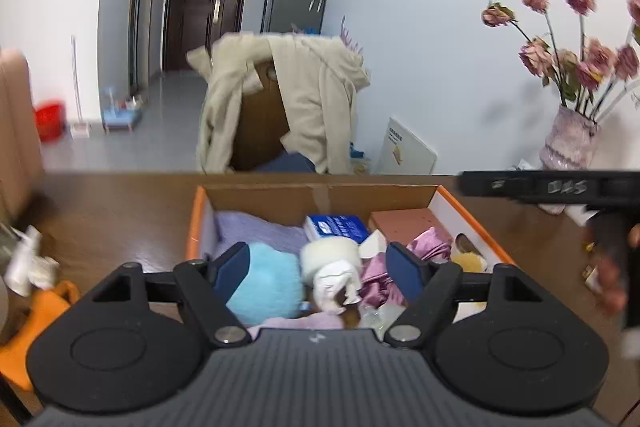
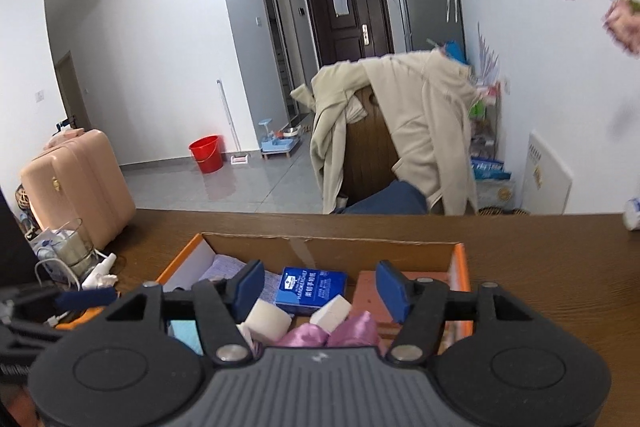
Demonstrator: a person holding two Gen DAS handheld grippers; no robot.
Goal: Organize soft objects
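Observation:
An orange-rimmed cardboard box (image 1: 194, 223) stands on the brown table and holds soft items. Inside are a light blue plush (image 1: 268, 283), a white plush figure (image 1: 332, 267), pink satin cloth (image 1: 380, 279), lavender cloth (image 1: 256, 231), a blue tissue pack (image 1: 336, 227) and a yellow sponge (image 1: 468, 261). My left gripper (image 1: 318, 267) hovers open over the plush, pressing on nothing. In the right wrist view my right gripper (image 2: 322, 289) is open above the tissue pack (image 2: 310, 285), white foam blocks (image 2: 268, 321) and satin (image 2: 320, 335), gripping nothing.
A vase of dried roses (image 1: 568, 143) stands at the table's far right. A glass cup (image 2: 76, 251), cables and a white crumpled bag (image 1: 28, 263) crowd the left side beside an orange item (image 1: 44, 307). A chair with a beige jacket (image 1: 288, 107) stands behind the table.

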